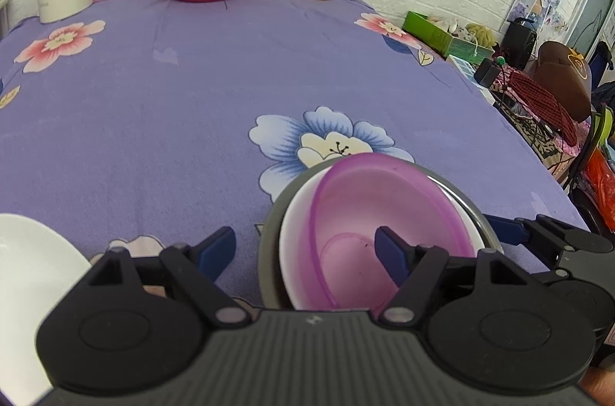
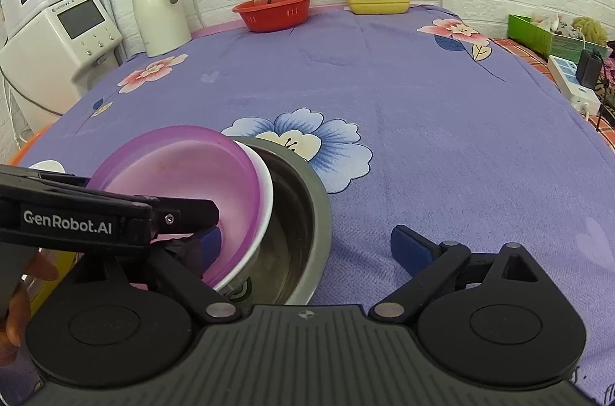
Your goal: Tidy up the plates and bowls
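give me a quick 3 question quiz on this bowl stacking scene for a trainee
1. True or false: the purple bowl sits tilted inside the white bowl.
2. Which is the outermost vessel of the stack? A) red basket B) metal bowl C) glass jug
3. Fill in: one finger of the left gripper reaches inside the ______ bowl.

Key:
1. True; both lean within the metal bowl.
2. B.
3. Purple; the other finger stands outside the stack, over the tablecloth, jaws open.
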Tool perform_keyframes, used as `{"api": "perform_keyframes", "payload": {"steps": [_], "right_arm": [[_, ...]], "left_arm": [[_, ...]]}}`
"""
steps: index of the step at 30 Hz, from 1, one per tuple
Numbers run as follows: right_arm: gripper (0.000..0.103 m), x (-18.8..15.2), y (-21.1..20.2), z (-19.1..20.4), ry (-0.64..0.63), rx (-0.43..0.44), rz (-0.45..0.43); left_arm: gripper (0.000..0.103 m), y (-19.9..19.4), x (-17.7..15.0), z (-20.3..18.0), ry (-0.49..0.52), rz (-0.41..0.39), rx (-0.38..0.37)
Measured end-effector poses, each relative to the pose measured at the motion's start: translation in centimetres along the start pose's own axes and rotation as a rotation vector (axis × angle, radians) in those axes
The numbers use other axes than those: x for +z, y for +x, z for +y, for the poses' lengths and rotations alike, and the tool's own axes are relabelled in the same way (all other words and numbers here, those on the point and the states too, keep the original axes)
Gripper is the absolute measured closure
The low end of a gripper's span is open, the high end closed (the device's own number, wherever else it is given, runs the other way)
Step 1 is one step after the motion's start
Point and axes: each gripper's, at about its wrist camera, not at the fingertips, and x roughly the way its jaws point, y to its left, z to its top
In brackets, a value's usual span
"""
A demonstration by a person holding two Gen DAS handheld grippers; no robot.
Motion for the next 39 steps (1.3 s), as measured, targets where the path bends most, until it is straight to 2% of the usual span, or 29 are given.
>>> {"api": "perform_keyframes", "payload": {"steps": [5, 13, 14, 16, 18, 20, 25, 30, 39], "right_arm": [[0.0, -0.3, -0.2, 0.3, 0.003, 0.032, -0.024], [0.0, -0.4, -0.5, 0.3, 0.009, 0.038, -0.021], [0.0, -0.4, -0.5, 0.4, 0.011, 0.035, -0.023], [0.0, -0.5, -0.5, 0.6, 0.016, 0.045, -0.032], [0.006, -0.5, -0.3, 0.7, 0.023, 0.064, -0.04], [0.015, -0.5, -0.4, 1.1, 0.016, 0.071, -0.045], [0.017, -0.6, -0.7, 1.1, 0.032, 0.064, -0.039], [0.017, 0.0, -2.4, 1.3, 0.022, 0.039, -0.068], [0.016, 0.6, -4.7, 0.7, 0.012, -0.009, -0.121]], "left_arm": [[0.033, 0.0, 0.1, 0.3, 0.008, 0.013, -0.019], [0.032, 0.1, -0.1, 0.4, 0.005, 0.019, -0.032], [0.034, 0.1, -0.1, 0.4, -0.003, 0.017, -0.03], [0.046, 0.1, -0.3, 0.6, -0.036, 0.011, -0.045], [0.062, -0.2, -0.6, 0.3, -0.065, -0.008, -0.054], [0.066, -0.4, -0.9, -0.1, -0.067, -0.026, -0.043], [0.066, -0.5, -0.8, -0.4, -0.102, -0.012, -0.047], [0.066, -1.5, -0.1, -0.8, -0.126, -0.039, -0.09], [0.066, -3.0, 0.7, -2.9, -0.084, -0.09, -0.112]]}}
